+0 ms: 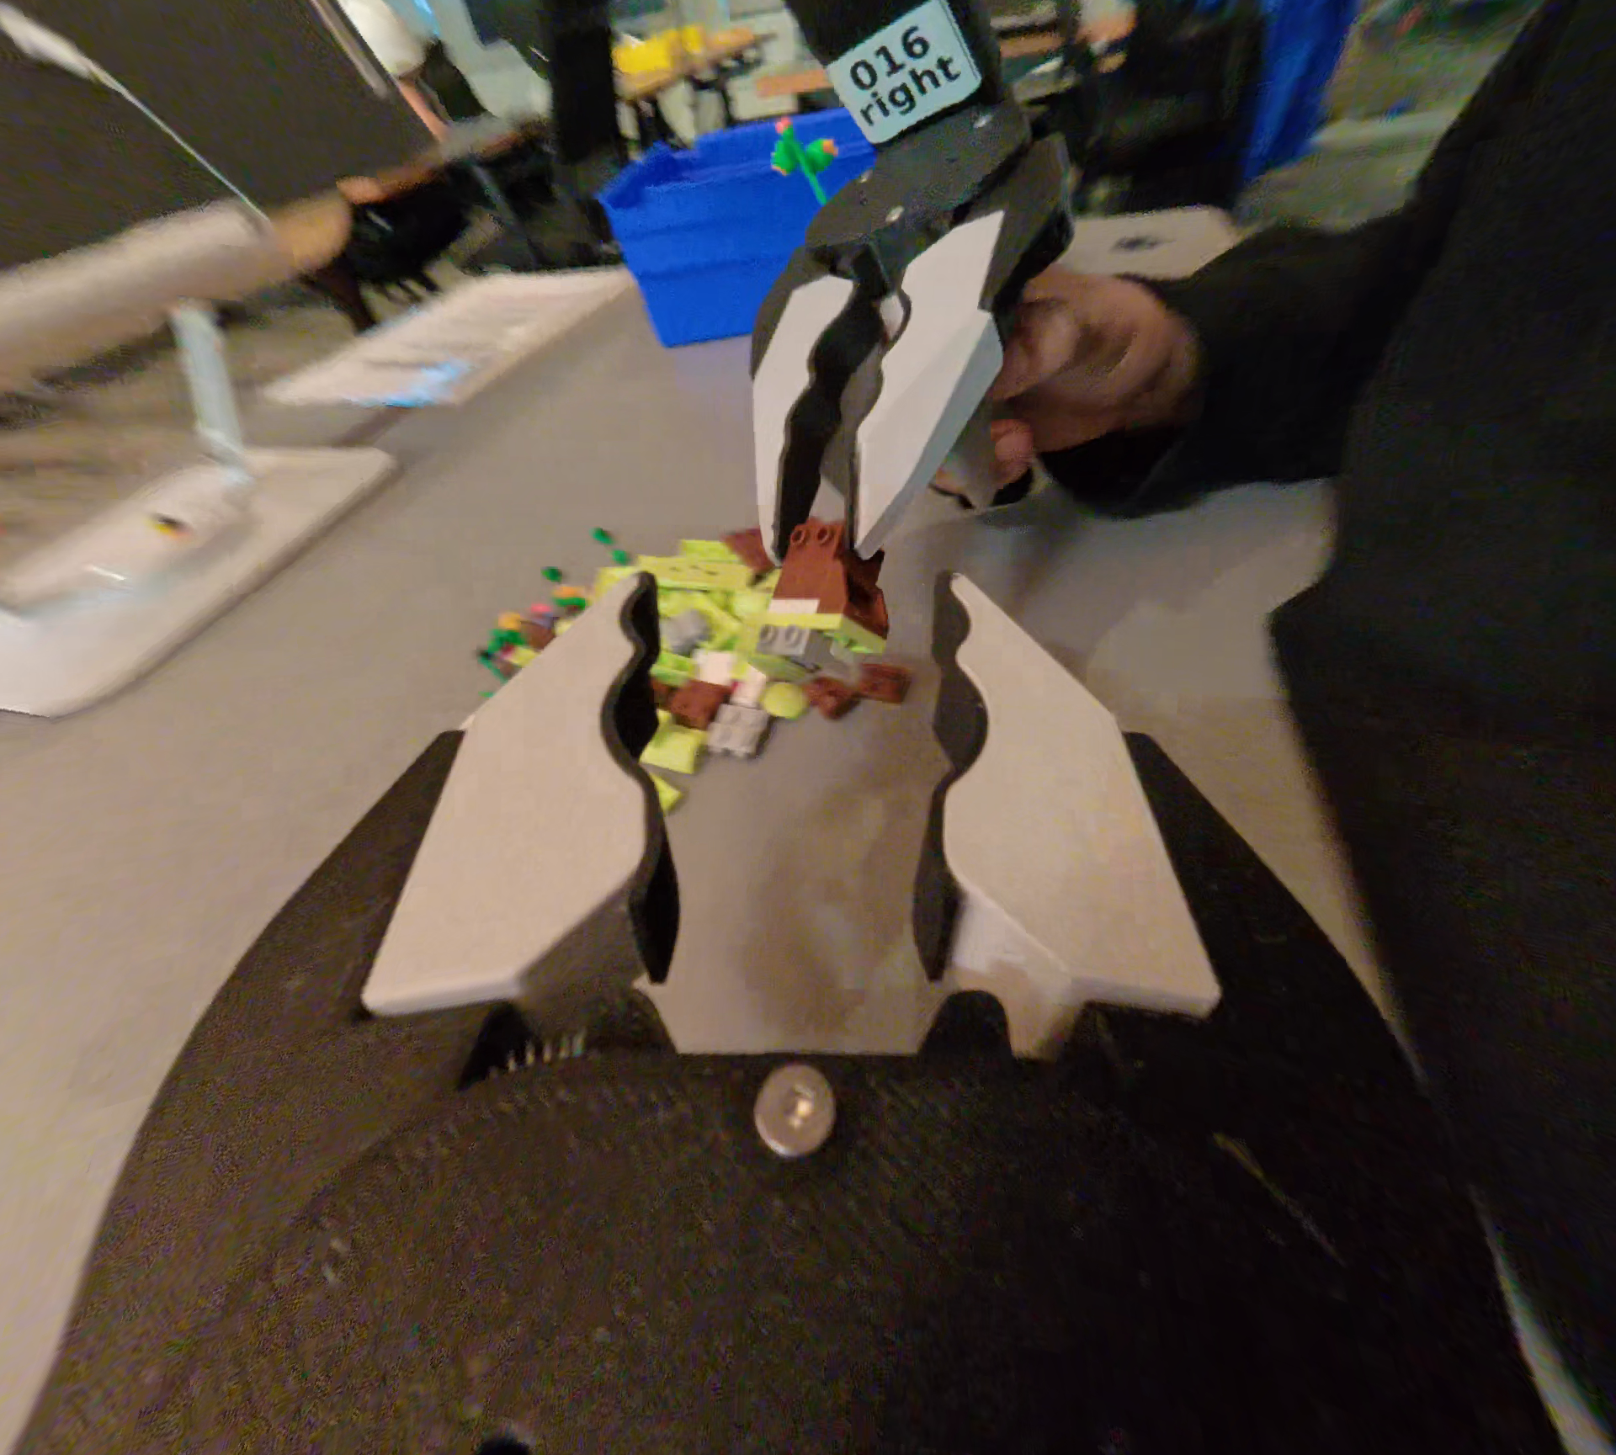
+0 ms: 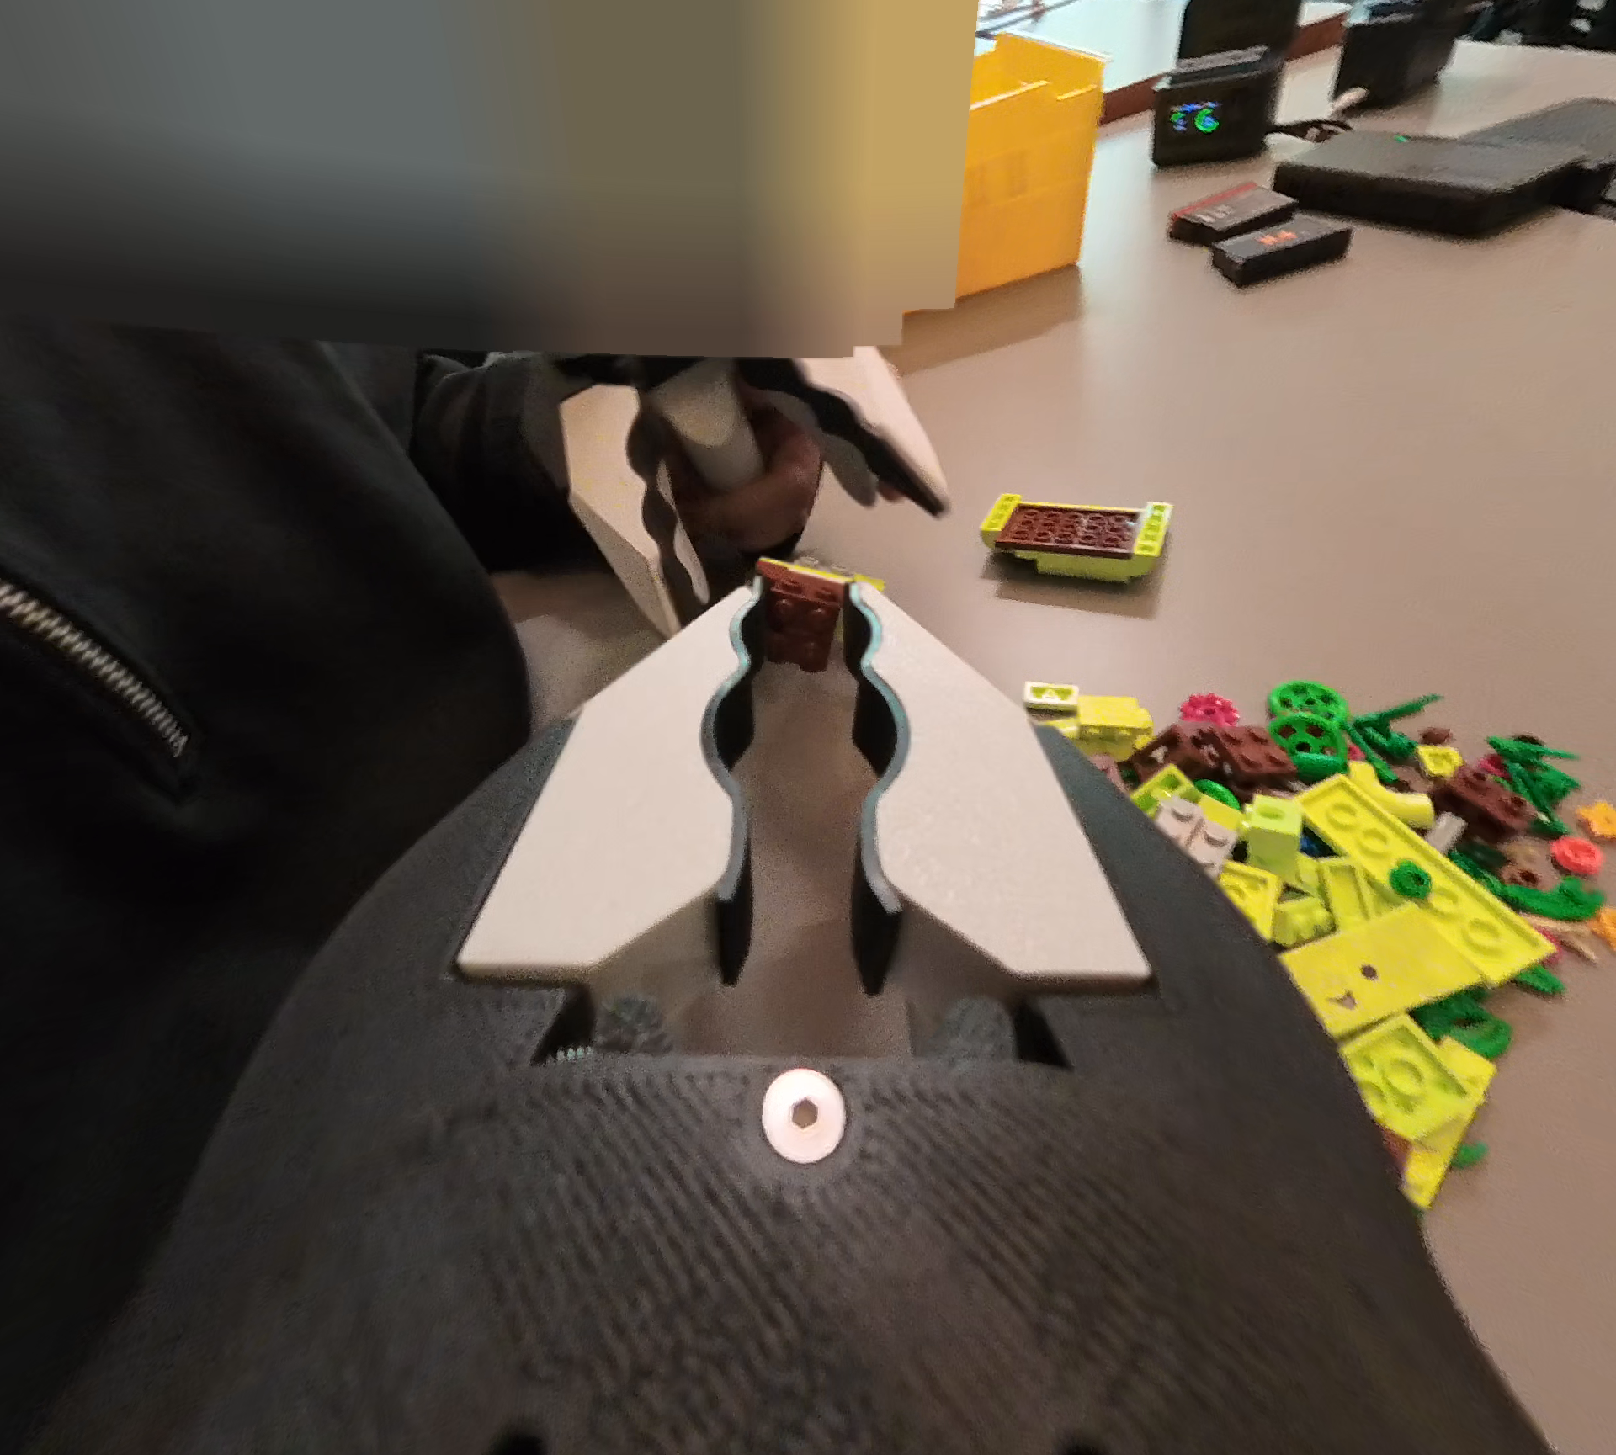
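My right gripper (image 2: pixel 800 595) is shut on a small brick assembly (image 2: pixel 797 617) of brown, lime and grey pieces and holds it above the grey table. In the left wrist view the right gripper (image 1: pixel 822 543) hangs tips down with the assembly (image 1: pixel 822 600) below its fingertips, over a pile of loose bricks (image 1: pixel 700 661). My left gripper (image 1: pixel 796 591) is open and empty, its fingers on either side of the assembly and just short of it. It also shows in the right wrist view (image 2: pixel 787 530), beyond the assembly. The pile (image 2: pixel 1364 871) of lime, brown and green bricks lies to the right.
A lime and brown plate build (image 2: pixel 1080 539) lies alone on the table (image 2: pixel 1268 451). A yellow bin (image 2: pixel 1023 171) and black boxes (image 2: pixel 1259 233) stand further back. A blue bin (image 1: pixel 717 224) and a white monitor stand (image 1: pixel 175 539) are in the left wrist view. A person's dark sleeve (image 1: pixel 1399 364) is at right. Only a small space, under 4 cm, lies between the two pairs of fingers.
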The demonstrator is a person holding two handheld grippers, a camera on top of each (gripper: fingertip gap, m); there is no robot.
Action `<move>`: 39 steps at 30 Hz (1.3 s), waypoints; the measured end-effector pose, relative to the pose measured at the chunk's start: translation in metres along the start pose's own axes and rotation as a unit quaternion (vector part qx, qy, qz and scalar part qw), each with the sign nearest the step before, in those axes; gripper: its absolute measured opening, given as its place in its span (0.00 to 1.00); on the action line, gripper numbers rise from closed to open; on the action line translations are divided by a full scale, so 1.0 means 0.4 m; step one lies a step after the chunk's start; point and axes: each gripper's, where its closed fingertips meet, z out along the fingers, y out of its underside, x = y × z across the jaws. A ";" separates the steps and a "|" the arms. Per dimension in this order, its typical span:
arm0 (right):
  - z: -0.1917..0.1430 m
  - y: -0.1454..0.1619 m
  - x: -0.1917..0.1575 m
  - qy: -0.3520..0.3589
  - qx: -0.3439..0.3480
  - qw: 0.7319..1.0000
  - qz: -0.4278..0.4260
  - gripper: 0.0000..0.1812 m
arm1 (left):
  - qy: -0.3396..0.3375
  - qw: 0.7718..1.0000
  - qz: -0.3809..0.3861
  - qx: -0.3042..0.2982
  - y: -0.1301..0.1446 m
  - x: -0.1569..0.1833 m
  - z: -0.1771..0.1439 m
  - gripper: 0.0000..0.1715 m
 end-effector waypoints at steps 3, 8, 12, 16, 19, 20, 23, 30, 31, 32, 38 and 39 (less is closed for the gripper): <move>0.004 0.007 -0.030 -0.029 -0.014 0.999 -0.027 0.08 | 0.102 0.989 -0.107 0.003 -0.004 0.042 -0.006 0.36; 0.013 0.027 -0.077 -0.089 -0.033 0.995 -0.027 0.08 | 0.217 0.958 -0.188 -0.020 0.003 0.108 -0.017 0.31; 0.018 0.034 -0.089 -0.105 -0.038 0.993 -0.024 0.09 | 0.221 0.957 -0.186 -0.031 0.010 0.114 -0.017 0.15; 0.019 0.036 -0.074 -0.085 -0.040 0.995 -0.035 0.09 | 0.200 0.963 -0.172 -0.048 0.023 0.102 -0.011 0.13; 0.020 0.034 -0.066 -0.074 -0.037 0.996 -0.038 0.09 | 0.185 0.968 -0.163 -0.050 0.025 0.093 -0.007 0.12; 0.020 0.034 -0.062 -0.068 -0.037 0.996 -0.039 0.08 | 0.180 0.969 -0.163 -0.051 0.026 0.088 -0.005 0.12; 0.022 0.041 -0.034 -0.030 -0.048 0.997 -0.051 0.13 | 0.165 0.971 -0.167 -0.052 0.029 0.074 0.000 0.12; 0.025 0.042 -0.007 0.015 -0.056 0.997 -0.047 0.10 | 0.129 0.974 -0.176 -0.054 0.034 0.041 0.007 0.12; 0.023 0.039 -0.003 0.017 -0.051 0.998 -0.040 0.11 | 0.129 0.975 -0.175 -0.050 0.032 0.040 0.007 0.12; 0.023 0.039 -0.001 0.016 -0.050 0.998 -0.033 0.10 | 0.127 0.975 -0.176 -0.050 0.032 0.039 0.007 0.12; 0.021 0.039 0.002 0.017 -0.053 0.998 0.001 0.08 | 0.107 0.978 -0.172 -0.052 0.033 0.029 0.012 0.12; 0.018 0.032 -0.001 0.012 -0.047 0.999 0.011 0.08 | 0.111 0.977 -0.177 -0.048 0.027 0.032 0.011 0.13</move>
